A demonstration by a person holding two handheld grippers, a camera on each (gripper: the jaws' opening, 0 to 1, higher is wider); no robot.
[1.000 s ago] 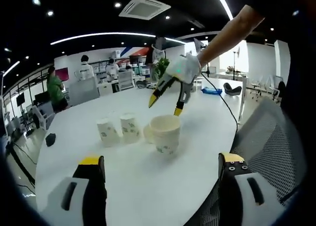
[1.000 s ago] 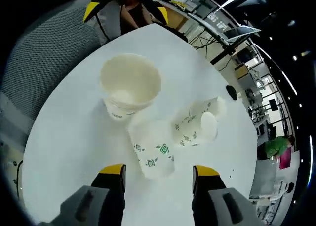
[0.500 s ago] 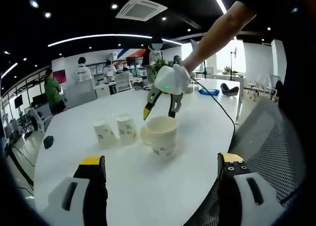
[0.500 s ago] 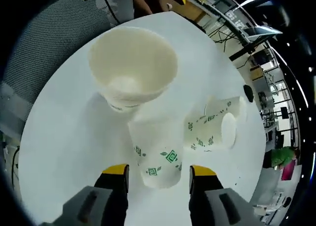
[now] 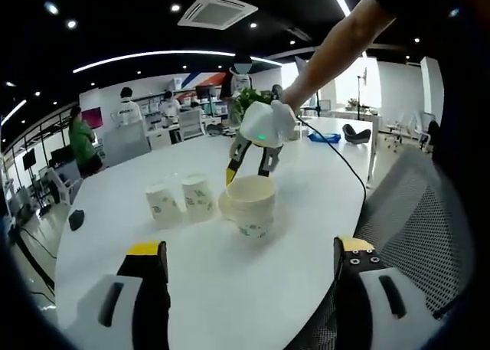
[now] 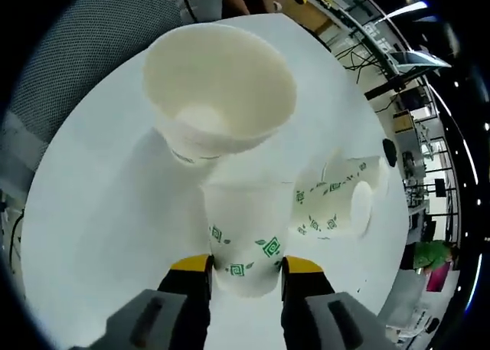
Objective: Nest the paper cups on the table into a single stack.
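Right gripper (image 6: 243, 267): fingers bracket the lying green-patterned white paper cup (image 6: 243, 231), contact unclear. Left gripper (image 5: 245, 262): wide apart, empty.

The worktop (image 5: 230, 266) is white and rounded. On it stands an open stack (image 5: 250, 206) of cups, mouth up, near the edge. Just beside it, in the right gripper view, an upside-down cup (image 6: 243, 231) with green marks stands close to the stack (image 6: 218, 97). Two more upside-down cups (image 5: 198, 197) (image 5: 161, 204) stand side by side further in. A small dark thing (image 5: 76, 218) lies far off, and a blue thing (image 5: 327, 139) at the far end.
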